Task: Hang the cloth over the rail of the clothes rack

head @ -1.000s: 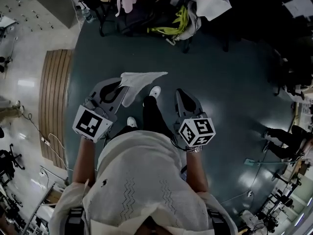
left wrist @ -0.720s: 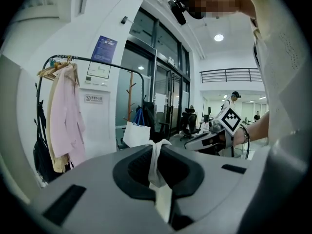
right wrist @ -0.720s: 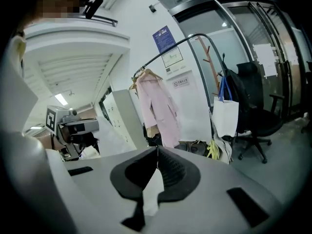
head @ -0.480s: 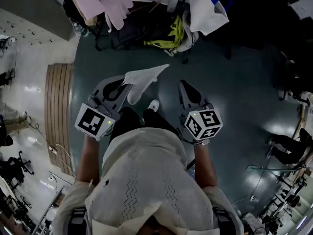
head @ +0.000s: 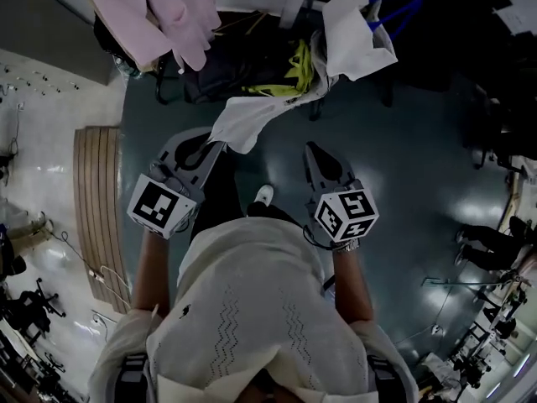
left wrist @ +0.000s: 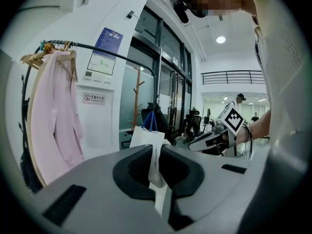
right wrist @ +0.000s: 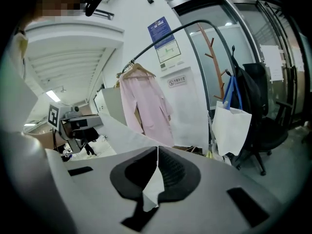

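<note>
A white cloth (head: 245,121) hangs from my left gripper (head: 216,143), which is shut on one edge of it. In the left gripper view the cloth (left wrist: 157,164) runs down between the closed jaws. My right gripper (head: 308,147) is shut, and the head view shows no cloth reaching it. Only a pale sliver shows in its jaw hollow (right wrist: 154,184). The clothes rack's dark curved rail (right wrist: 195,26) stands ahead with a pink garment (right wrist: 145,106) on a hanger. That rail (left wrist: 97,48) arches up at the left of the left gripper view. Both grippers are short of the rack.
A white tote bag with blue handles (head: 361,25) hangs to the right of the rack, with dark bags and a yellow-green item (head: 298,64) below. A wooden coat stand (right wrist: 214,62) and office chairs (right wrist: 265,126) stand at the right. A wooden slatted panel (head: 94,200) lies on the floor at the left.
The person has walked toward the rack, so the rack, garments and tote bag now sit closer in the head view. The cloth stays in the left gripper and now swings forward toward the rack.
</note>
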Demonstrator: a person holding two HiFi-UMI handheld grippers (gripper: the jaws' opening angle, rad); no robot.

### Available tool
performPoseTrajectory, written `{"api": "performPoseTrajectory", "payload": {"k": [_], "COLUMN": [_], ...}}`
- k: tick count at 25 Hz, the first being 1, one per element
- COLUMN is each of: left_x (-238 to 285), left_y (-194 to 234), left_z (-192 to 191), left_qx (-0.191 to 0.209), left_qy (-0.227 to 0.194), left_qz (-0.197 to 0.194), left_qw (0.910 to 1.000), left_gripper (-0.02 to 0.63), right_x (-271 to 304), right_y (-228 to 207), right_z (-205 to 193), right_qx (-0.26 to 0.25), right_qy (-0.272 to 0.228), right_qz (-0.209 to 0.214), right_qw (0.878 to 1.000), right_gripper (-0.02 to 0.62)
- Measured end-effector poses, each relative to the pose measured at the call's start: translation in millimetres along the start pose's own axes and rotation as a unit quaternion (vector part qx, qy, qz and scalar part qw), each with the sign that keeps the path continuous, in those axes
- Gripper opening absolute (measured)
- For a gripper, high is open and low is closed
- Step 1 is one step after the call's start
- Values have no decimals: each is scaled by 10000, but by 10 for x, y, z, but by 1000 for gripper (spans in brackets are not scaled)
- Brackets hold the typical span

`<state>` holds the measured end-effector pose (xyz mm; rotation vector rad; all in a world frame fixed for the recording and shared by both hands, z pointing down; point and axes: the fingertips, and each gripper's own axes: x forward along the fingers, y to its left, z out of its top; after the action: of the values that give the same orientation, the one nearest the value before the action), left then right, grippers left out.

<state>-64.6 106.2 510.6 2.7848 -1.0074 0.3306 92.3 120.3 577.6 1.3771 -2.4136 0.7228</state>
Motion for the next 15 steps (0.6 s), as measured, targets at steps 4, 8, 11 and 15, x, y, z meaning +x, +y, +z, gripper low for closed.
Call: {"api": "performPoseTrajectory", "payload": {"k": [4, 8, 11, 15], "left_x": [265, 496, 572, 678], "left_y": [646, 1259, 1596, 1812], "left_z": [-3, 95, 169, 171], "left_qx": [67, 188, 29, 176], "left_qy": [63, 106, 8, 114], "left_qz": [-360, -798, -977, -1136], "left_qw": [9993, 9966, 9952, 9933], "left_gripper": [15, 15, 15, 15], "right_x": [520, 1056, 1388, 1650], "right_y": [-56, -7, 73, 87], "right_z": [182, 441, 631, 763], "right_qx": [380, 577, 303, 138], "right_qy": [74, 135, 159, 155], "right_qz": [-420, -584, -670, -646], "right_qw": [9984, 9965, 9972, 9977], "right_gripper": [21, 21, 21, 21]}}
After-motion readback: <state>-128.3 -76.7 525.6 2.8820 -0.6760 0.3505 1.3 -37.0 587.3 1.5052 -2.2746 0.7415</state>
